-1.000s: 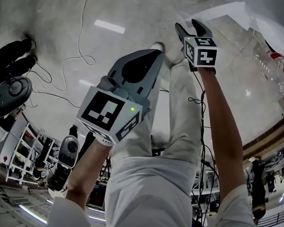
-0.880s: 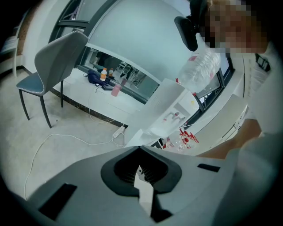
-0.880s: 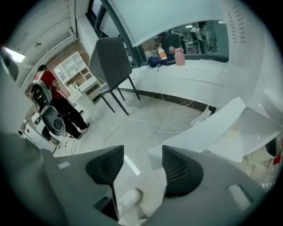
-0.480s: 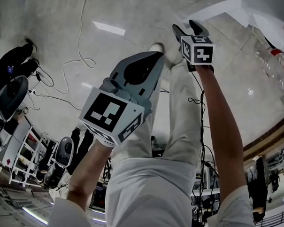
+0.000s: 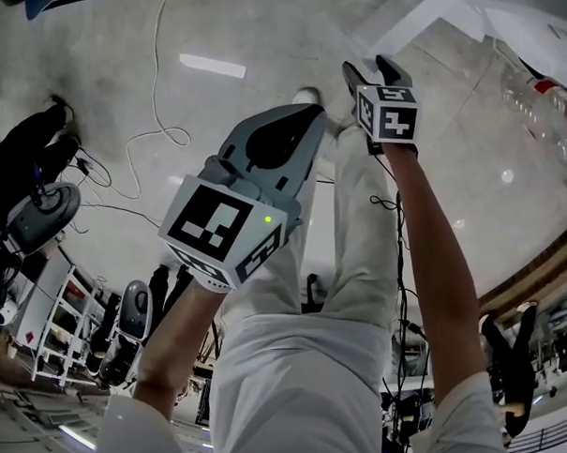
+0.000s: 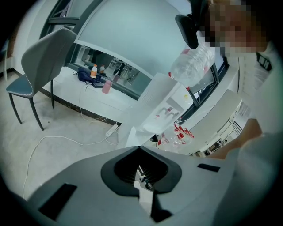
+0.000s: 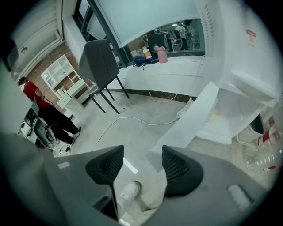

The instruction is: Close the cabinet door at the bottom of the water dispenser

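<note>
We see the L gripper (image 5: 303, 126) near the middle of the head view. Its jaws are pressed together w/ nothing in them, and the left gripper view shows the tips meeting. The R gripper (image 5: 371, 71) is higher up, a bit right of center. Its jaws are apart & hold nothing. In the right gripper view only the floor, a white shoe (image 7: 126, 192) & a bit of trouser leg show btw them.

The cabinet door (image 7: 194, 114) is open. It's a white flap at the right-center of the right gripper view, swung out from the bottom of the water dispenser (image 7: 230, 53). It sits near the R gripper, just past its right-hand jaw. In the head view the door is in the upper right corner.

A clear bottle (image 6: 192, 66) sits on top of the dispenser, in the upper middle of the left gripper view. A gray chair (image 6: 44, 53) stands at the upper left of that view.
</note>
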